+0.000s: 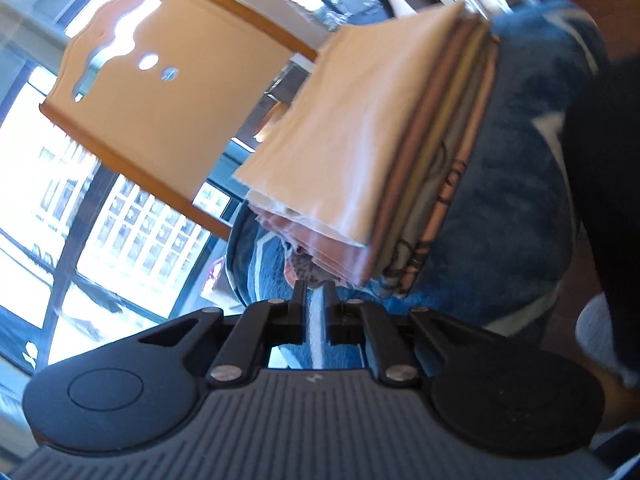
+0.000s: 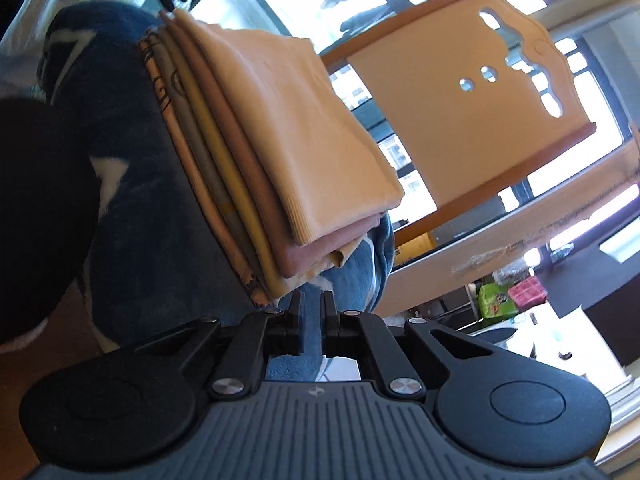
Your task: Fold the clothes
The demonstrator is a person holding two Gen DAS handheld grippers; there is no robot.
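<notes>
Bright window panes (image 1: 132,232) fill the background behind one wooden chair back (image 1: 160,92). On one blue blanket (image 1: 520,208) lies a single stack of folded clothes (image 1: 360,152), about five layers: peach on top, then pink, yellow, grey and a patterned piece. Left gripper (image 1: 314,292) and right gripper (image 2: 310,302), two in all, hover just beside the stack, jaws nearly closed and holding nothing.
</notes>
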